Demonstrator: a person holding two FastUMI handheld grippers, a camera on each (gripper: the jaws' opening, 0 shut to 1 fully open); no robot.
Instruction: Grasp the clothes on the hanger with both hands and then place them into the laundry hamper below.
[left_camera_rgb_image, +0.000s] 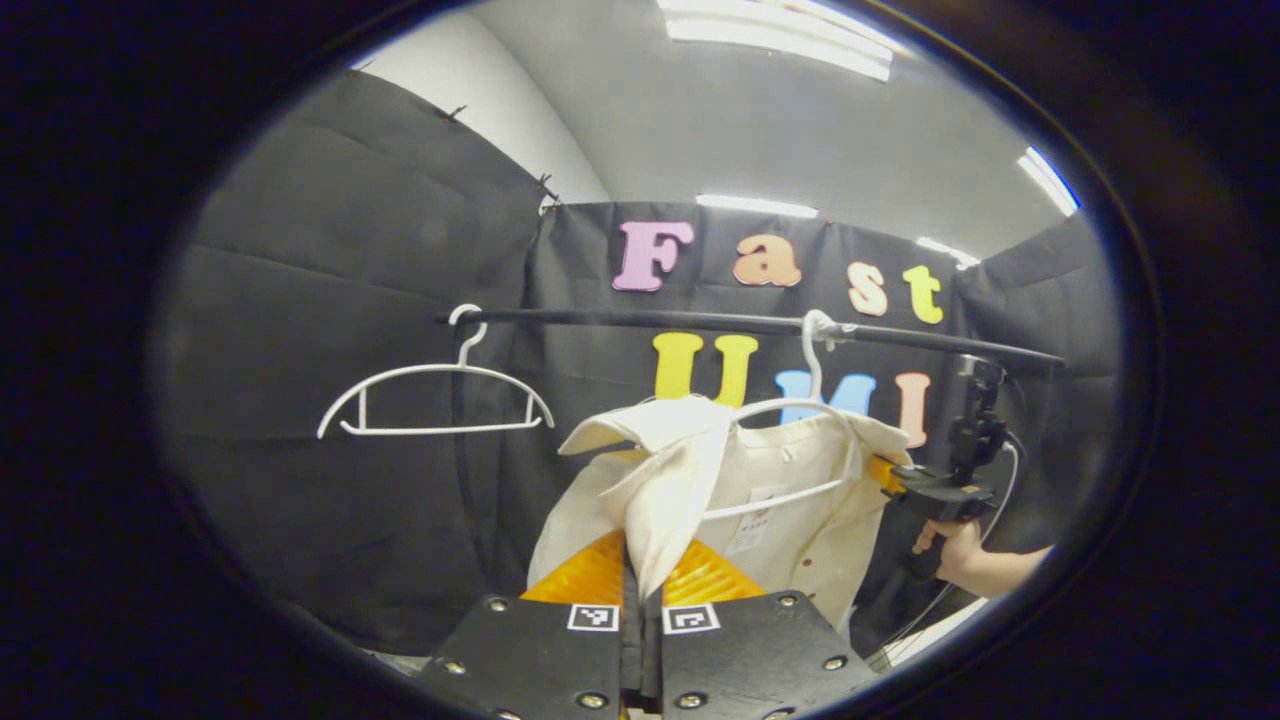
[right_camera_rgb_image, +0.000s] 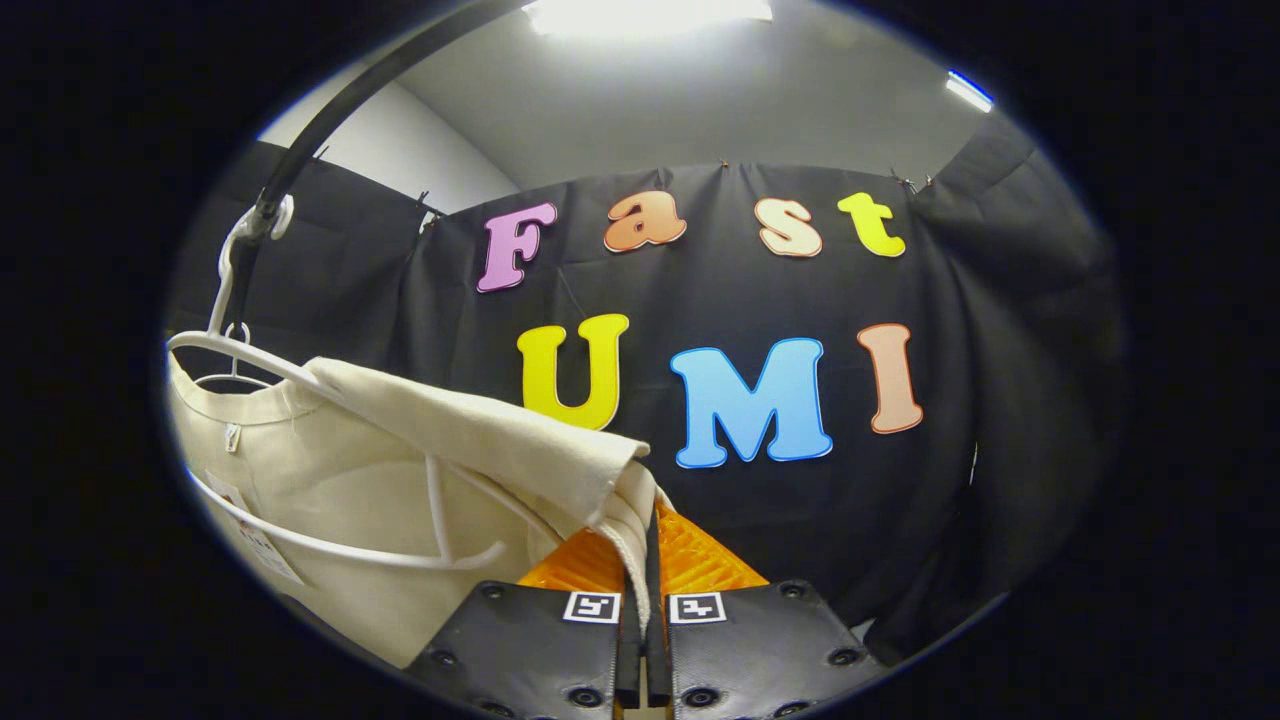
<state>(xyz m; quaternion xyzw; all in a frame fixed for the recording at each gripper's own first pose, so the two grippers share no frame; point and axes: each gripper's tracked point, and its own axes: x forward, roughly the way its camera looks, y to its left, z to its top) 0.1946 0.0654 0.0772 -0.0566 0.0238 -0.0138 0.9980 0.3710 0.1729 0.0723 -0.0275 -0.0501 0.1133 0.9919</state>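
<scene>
**Both shoulders pinched, shirt not yet off its hanger**

Nearest to me in the left gripper view, my left gripper has its jaws closed on a fold of the cream shirt at one shoulder, the cloth running up out of the pinch. In the right gripper view my right gripper is likewise clamped on the other shoulder's edge, a seam caught between the jaws. The shirt hangs between the two grips, draped over its white hanger, whose hook sits on the black rail.

What I judge could go wrong: each hold is on a thin edge of fabric, so a sharp tug could slide the cloth out of one pinch. The hanger's arm and lower bar are inside the garment, so pulling straight down may drag the hanger with it or jam the neckline on the hook; the shoulders likely need to be lifted outward first. Uneven pulling would leave one side caught.

Farther off, I see my right gripper and the hand holding it at the shirt's far shoulder. A second, bare hanger hangs along the rail, well apart from the shirt. I can't see the hamper from here, so the drop would have to be aimed by feel.
</scene>
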